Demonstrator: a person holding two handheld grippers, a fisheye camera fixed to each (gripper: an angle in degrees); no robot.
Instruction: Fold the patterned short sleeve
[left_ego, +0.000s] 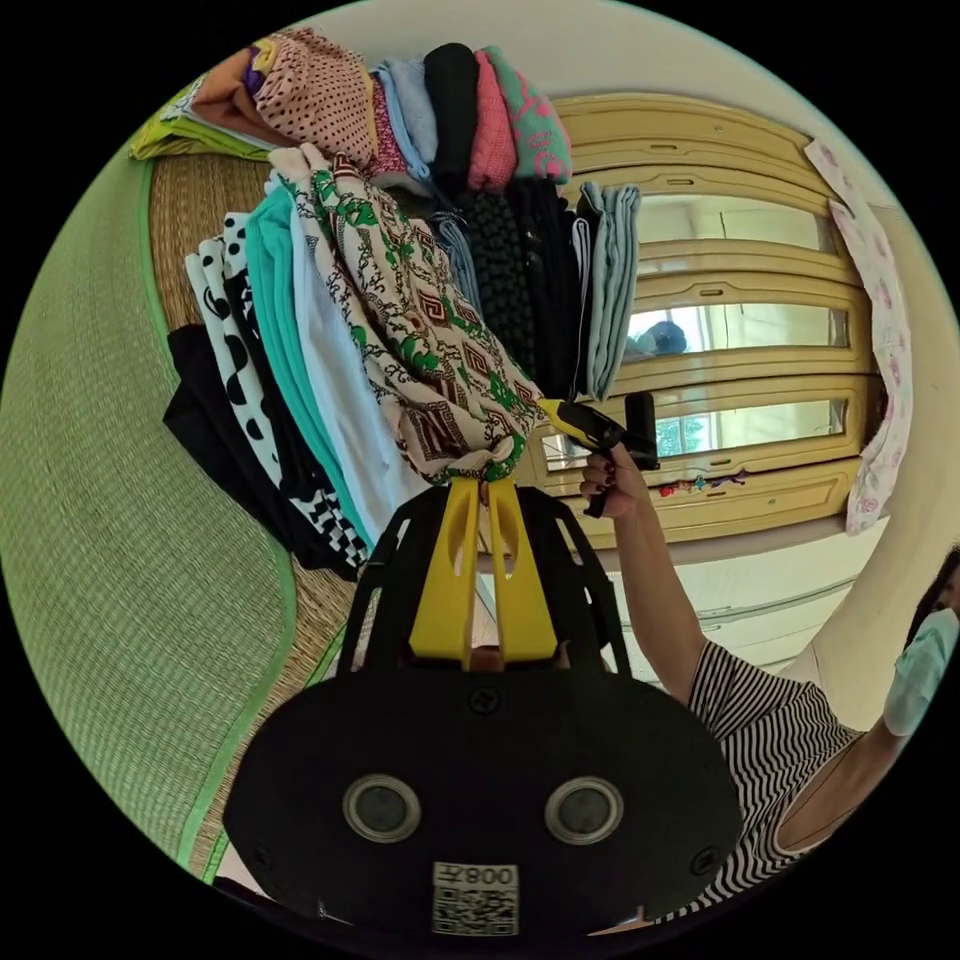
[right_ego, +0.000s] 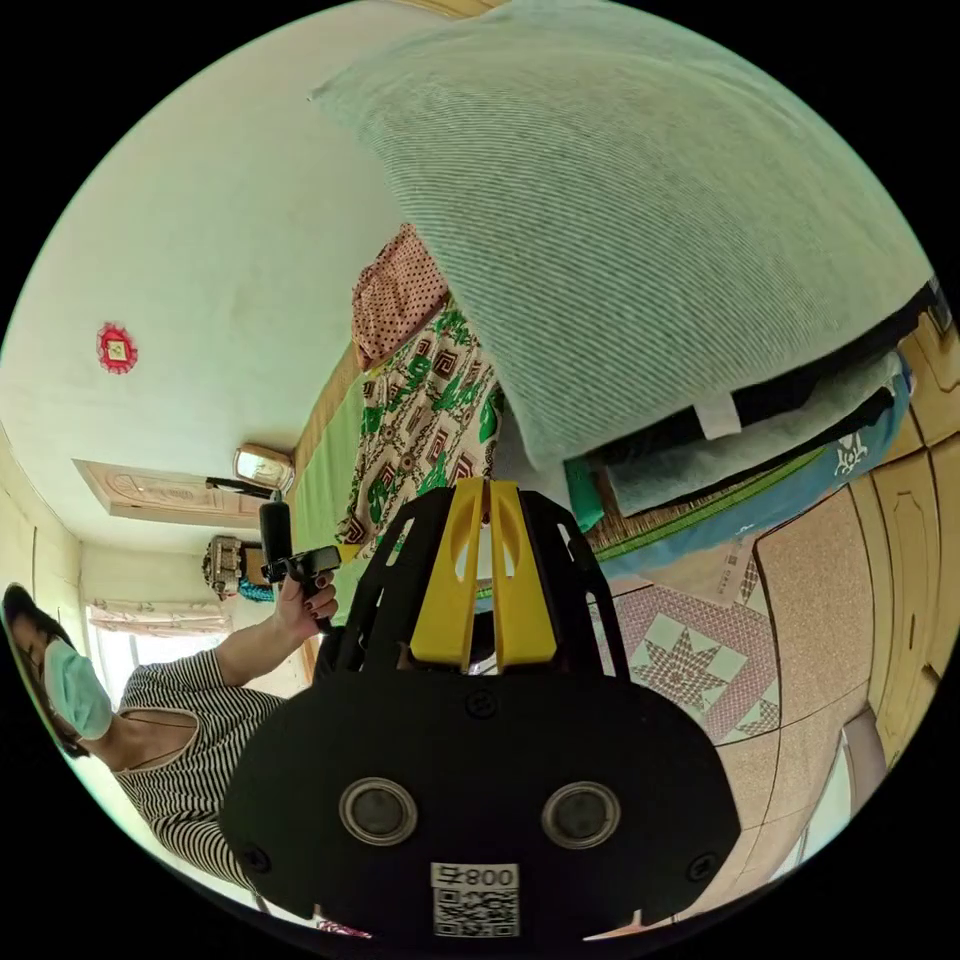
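The patterned short sleeve (left_ego: 420, 330), cream with green and brown motifs, stretches from the clothes stacks down to my left gripper (left_ego: 487, 478). That gripper's yellow jaws are shut on a bunched bit of its hem. A hand holds my right gripper (left_ego: 553, 408) just beside it, with its jaw tips at the same garment's edge. In the right gripper view the garment (right_ego: 420, 420) runs up to my right gripper (right_ego: 487, 484), whose jaws are closed at its edge. The left gripper (right_ego: 348, 550) shows there in the person's hand.
Stacks of folded clothes (left_ego: 290, 330) lie on a green woven mat (left_ego: 110, 520), with more stacks (left_ego: 450, 110) beyond. A wooden window frame (left_ego: 740, 330) is behind. A large striped cushion (right_ego: 640, 220) looms close. A person in a striped top (right_ego: 180, 770) is alongside.
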